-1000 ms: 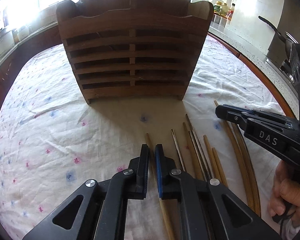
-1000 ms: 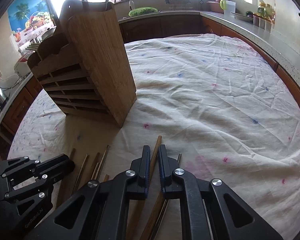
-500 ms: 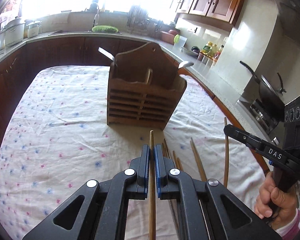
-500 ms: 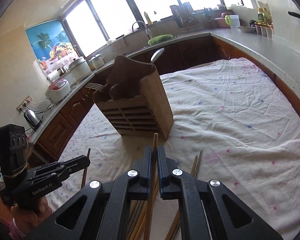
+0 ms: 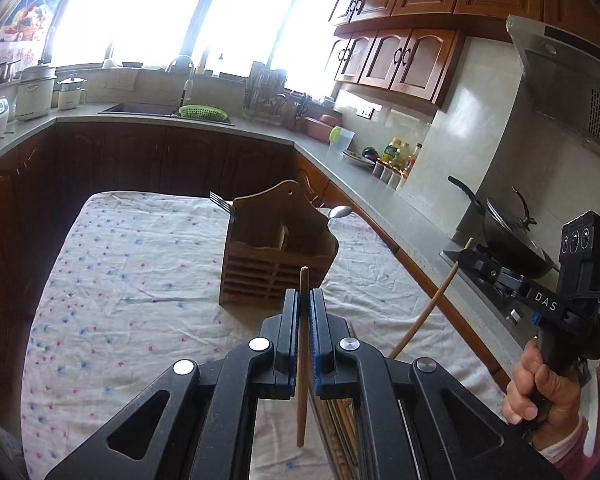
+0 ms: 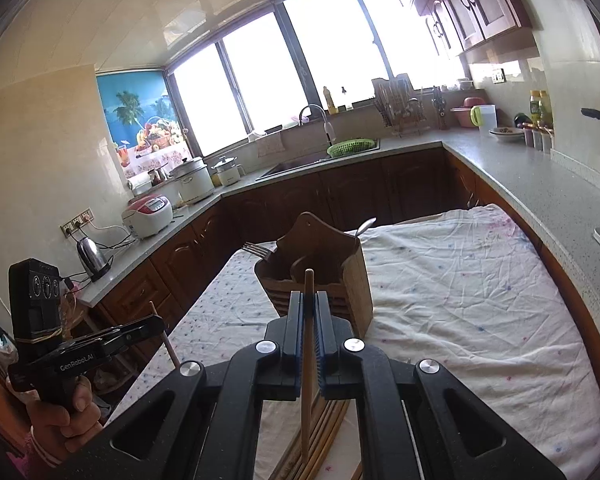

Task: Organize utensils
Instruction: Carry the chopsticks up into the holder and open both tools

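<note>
Left wrist view: left gripper (image 5: 304, 300), black with blue pads, jaws clamped tight on a thin brown wooden chopstick (image 5: 302, 360) that runs up between them, tip poking just past the fingertips. Ahead of the jaws, a slatted wooden utensil caddy (image 5: 276, 256) stands on the white floral-dotted cloth (image 5: 132, 280); a metal fork (image 5: 222, 202) sticks out at its left, a metal spoon (image 5: 339, 212) at its right. Below the jaws, loose wooden chopsticks (image 5: 342, 432) lie on the cloth. Right of the jaws, the right gripper (image 5: 466, 256), marked "DAS", pinches a second wooden chopstick (image 5: 428, 312); a hand (image 5: 540, 384) grips its handle.

Right wrist view: right gripper (image 6: 309, 302) jaws closed on that second chopstick (image 6: 308, 340), tip just past the fingertips, caddy (image 6: 320, 264) right beyond. Low and left of the jaws, the left gripper (image 6: 156, 322), marked "GenRoboLAI" as far as readable, held by a hand (image 6: 64, 416).
</note>
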The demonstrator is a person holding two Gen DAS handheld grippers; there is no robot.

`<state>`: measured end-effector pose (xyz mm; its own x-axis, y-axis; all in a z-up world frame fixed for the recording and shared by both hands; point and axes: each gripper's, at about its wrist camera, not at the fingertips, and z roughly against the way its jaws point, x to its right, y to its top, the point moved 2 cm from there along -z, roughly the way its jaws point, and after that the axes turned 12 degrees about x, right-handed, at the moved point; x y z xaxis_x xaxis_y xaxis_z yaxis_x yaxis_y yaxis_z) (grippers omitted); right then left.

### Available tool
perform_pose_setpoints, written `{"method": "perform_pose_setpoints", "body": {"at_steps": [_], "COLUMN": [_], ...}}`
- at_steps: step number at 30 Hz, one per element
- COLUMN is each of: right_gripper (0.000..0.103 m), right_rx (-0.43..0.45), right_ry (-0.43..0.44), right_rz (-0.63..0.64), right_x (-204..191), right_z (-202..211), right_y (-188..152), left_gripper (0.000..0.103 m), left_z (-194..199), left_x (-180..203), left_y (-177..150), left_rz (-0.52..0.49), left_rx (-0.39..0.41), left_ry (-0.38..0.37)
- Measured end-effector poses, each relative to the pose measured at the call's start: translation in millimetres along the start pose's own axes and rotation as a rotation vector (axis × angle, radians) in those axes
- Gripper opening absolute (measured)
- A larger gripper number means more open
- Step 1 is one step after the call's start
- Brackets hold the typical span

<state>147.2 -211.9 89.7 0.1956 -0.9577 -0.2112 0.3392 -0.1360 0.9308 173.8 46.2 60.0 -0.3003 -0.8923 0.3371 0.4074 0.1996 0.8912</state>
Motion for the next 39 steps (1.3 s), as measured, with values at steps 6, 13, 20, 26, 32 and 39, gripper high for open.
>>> {"method": "perform_pose_setpoints", "body": {"at_steps": [6,13,20,26,32,39], "right_gripper": [0.005,0.005,0.005,0.005,0.005,0.005], "right_rx": [0.025,0.059,0.138,0.218,0.236,0.212], "right_ry": [-0.002,0.001,0.004,-0.020,-0.083,-0.119], "right_rz": [0.014,0.023,0.028,0.037,0.033,-0.003], "right_x": [-0.8,-3.3,-8.4,-9.6,2.2,22.9], "right_z": [-3.6,-7.5,-21.8,-50.6,-90.2,-121.3], "right_y": [13.0,29.8,67.9,105.4,104.6,63.0], "left_gripper": [0.003,0.003,0.003,0.003,0.003,0.003], "left_z": [2.4,-2.5,-15.4,-43.7,-89.9,-153.4], "left_x": [-4.1,-6.9,-10.1,-17.7,-41.1,-59.9], "left_y": [14.7,33.7,79.0,119.3,120.5,76.5], "left_rz": [-0.009,-0.018,-0.043,-0.024,0.043,0.127], "left_rx": [0.033,0.071,0.172,0.252,0.306,0.275], "left_ry": [0.006,0.015,0.028,0.064,0.117,0.162]}}
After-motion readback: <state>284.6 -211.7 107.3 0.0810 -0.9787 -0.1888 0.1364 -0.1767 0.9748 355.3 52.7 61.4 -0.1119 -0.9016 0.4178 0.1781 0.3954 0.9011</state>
